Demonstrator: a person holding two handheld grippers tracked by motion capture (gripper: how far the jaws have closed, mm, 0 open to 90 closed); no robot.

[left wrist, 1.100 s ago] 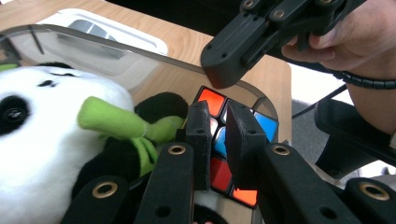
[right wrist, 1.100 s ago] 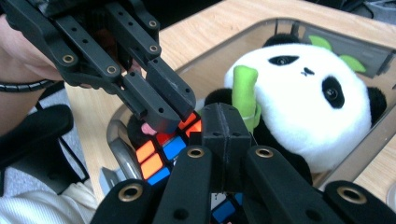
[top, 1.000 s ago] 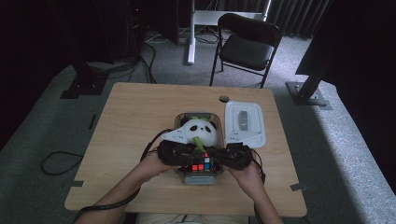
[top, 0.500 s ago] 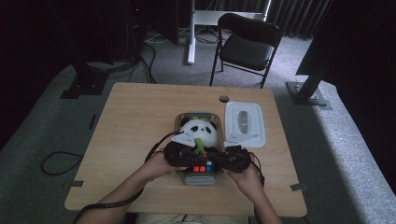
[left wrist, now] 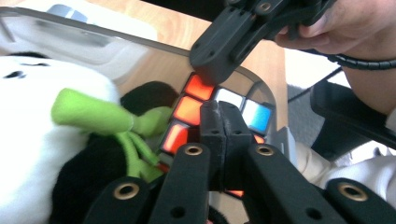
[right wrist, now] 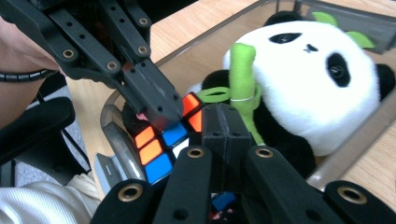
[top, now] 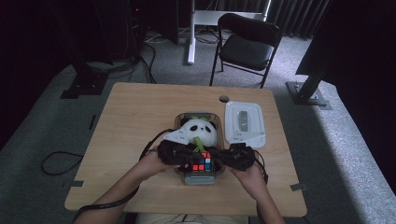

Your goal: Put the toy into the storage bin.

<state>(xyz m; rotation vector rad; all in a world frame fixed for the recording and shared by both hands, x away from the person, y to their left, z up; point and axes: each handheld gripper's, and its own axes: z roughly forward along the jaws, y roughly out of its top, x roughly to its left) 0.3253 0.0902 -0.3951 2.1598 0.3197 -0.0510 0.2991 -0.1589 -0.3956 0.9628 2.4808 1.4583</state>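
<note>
A clear plastic bin (top: 178, 122) sits mid-table. In it lie a panda plush (top: 201, 131) with a green bamboo stalk (right wrist: 243, 70) and, at the near end, a colour cube (top: 202, 164). My left gripper (top: 190, 160) comes in from the left and my right gripper (top: 217, 161) from the right. Both tips meet just over the cube. In the left gripper view my left gripper (left wrist: 219, 110) has its jaws pressed together, empty, against the cube's orange face (left wrist: 188, 110). My right gripper (right wrist: 226, 114) is likewise shut and empty, above the cube (right wrist: 157, 156).
The bin's white lid (top: 244, 123) with a grey handle lies flat to the right of the bin. A cable hole (top: 224, 98) sits near the table's far edge. A folding chair (top: 247, 44) stands beyond the table. Bare wood surrounds the bin.
Both grippers have stayed over the cube at the bin's near end, with only slight shifts. The panda and the cube lie as before.
</note>
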